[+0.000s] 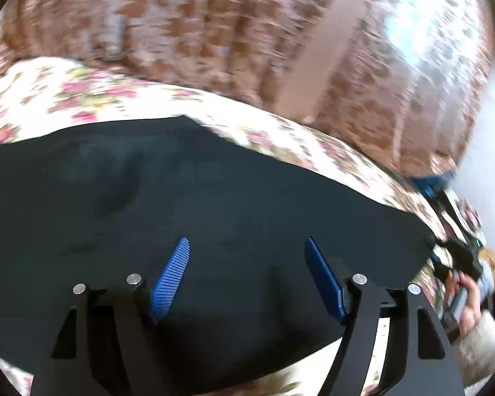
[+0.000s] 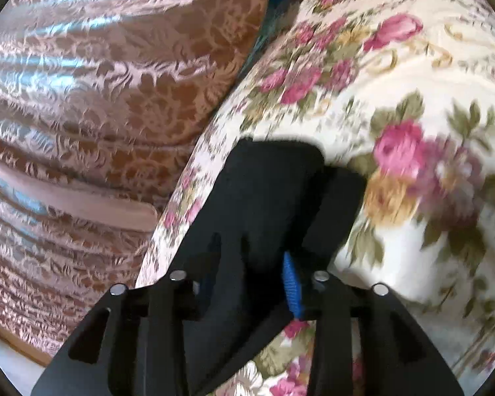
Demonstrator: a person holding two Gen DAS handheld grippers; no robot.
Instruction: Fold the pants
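The black pants point(image 1: 181, 198) lie spread on a floral bedspread point(image 1: 92, 89). My left gripper point(image 1: 247, 247) hovers just above them with its blue fingers point(image 1: 171, 277) wide apart and nothing between them. My right gripper point(image 2: 264, 250) is shut on an end of the black pants point(image 2: 267, 191), which drape over its fingers; one blue pad point(image 2: 292, 283) shows beside the cloth. The right gripper also appears in the left wrist view point(image 1: 458, 250) at the far right, held by a hand. Both views are motion-blurred.
A brown and pink patterned curtain point(image 1: 214, 26) hangs beyond the bed edge, also in the right wrist view point(image 2: 99, 99). The floral bedspread point(image 2: 396, 99) fills the right of that view. A pale wall point(image 1: 491, 151) stands at the right.
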